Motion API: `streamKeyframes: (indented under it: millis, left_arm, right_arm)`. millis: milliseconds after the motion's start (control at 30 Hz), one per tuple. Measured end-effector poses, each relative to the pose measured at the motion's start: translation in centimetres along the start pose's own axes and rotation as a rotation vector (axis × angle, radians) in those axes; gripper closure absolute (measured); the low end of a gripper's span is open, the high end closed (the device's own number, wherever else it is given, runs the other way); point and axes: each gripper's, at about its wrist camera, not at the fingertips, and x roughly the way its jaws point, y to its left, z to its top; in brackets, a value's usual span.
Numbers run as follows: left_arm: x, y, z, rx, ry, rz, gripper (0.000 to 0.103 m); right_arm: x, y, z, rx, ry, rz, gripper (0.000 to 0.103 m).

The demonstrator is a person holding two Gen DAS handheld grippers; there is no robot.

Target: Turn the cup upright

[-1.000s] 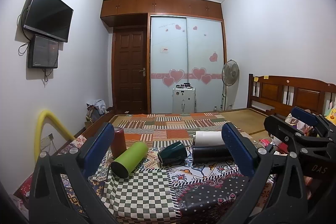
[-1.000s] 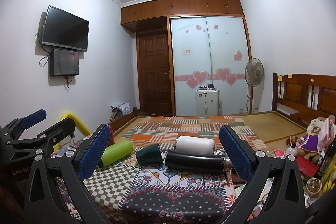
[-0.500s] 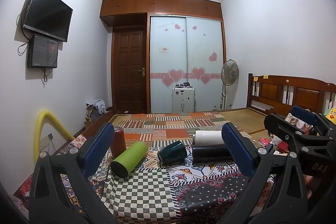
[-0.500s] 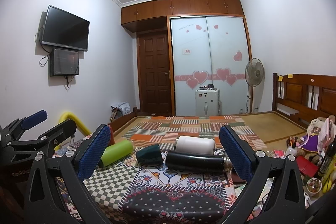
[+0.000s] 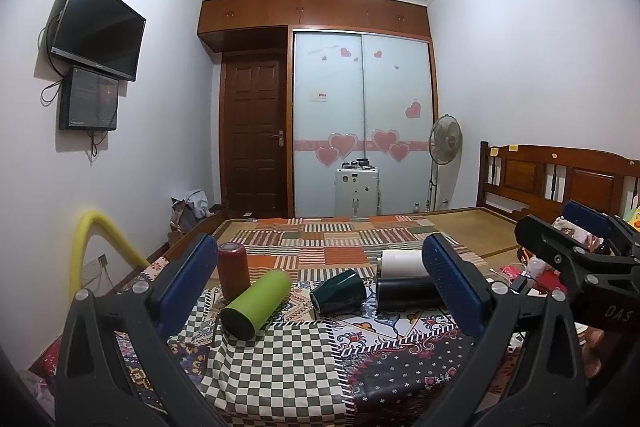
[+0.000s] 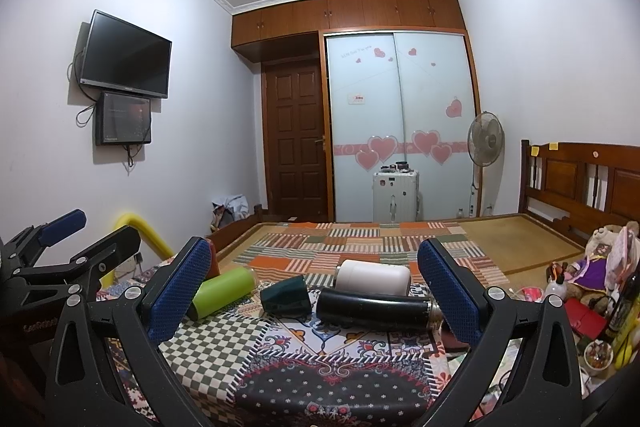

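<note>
1. Left wrist view: the left gripper (image 5: 320, 287) hangs above the near edge of the tabletop (image 5: 280, 367), its fingers (image 5: 188, 279) wide apart and holding nothing. The dark green cup (image 5: 339, 294) lies on its side at mid-tabletop, mouth toward the camera and to the left. A green bottle (image 5: 256, 303) lies to its left, a red cup (image 5: 233, 270) stands upright behind that, and a black flask (image 5: 404, 294) and a white bottle (image 5: 400, 263) lie to its right. The right gripper (image 5: 580, 251) shows at the right edge.

2. Right wrist view: the right gripper (image 6: 316, 291) also hangs short of the objects, fingers (image 6: 448, 291) spread and empty. The cup (image 6: 287, 294) lies just left of the black flask (image 6: 374, 307), apparently touching or nearly so; the white bottle (image 6: 374, 277) lies behind.

3. Step in hand: approach; no contact yet.

4. Next move, as judged: advance one gripper to the cup, straddle its wall, close, then rotate it mouth-up, avoiding the flask.
</note>
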Motion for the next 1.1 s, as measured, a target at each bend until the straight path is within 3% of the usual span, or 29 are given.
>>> streamKeyframes:
  millis: [1100]
  left_arm:
    - [1.1,1.5,-0.7,-0.018,0.032,-0.003,0.0]
  right_arm:
    - [1.1,0.7,-0.6,-0.01,0.021,0.012,0.0]
